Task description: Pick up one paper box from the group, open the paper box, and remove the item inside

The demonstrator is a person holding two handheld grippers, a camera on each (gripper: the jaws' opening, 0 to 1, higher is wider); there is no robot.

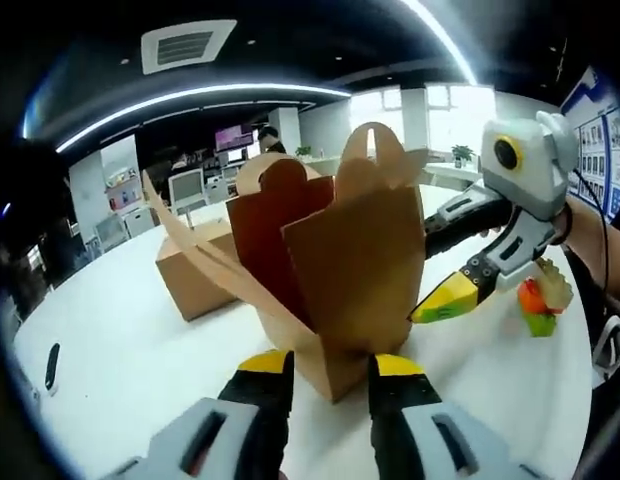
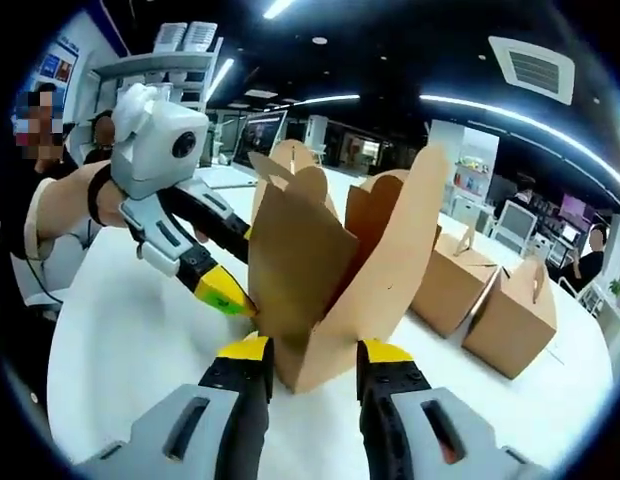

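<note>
An open brown paper box [image 1: 355,270] stands with its handle flaps up on the white table [image 1: 120,360]. My left gripper [image 1: 330,367] is shut on its near bottom corner, one yellow-tipped jaw on each side. My right gripper [image 1: 445,300] comes in from the right and grips the box's right wall. In the right gripper view the same box [image 2: 300,260] sits between my right gripper [image 2: 315,352] jaws, and the left gripper [image 2: 225,290] meets its left wall. The box's inside is hidden.
A closed paper box [image 1: 195,270] lies behind the open one. Two more boxes [image 2: 450,280] [image 2: 515,315] stand to the right. An orange and green toy [image 1: 538,300] lies on the table near the right gripper. A dark flat object [image 1: 52,365] rests at the table's left.
</note>
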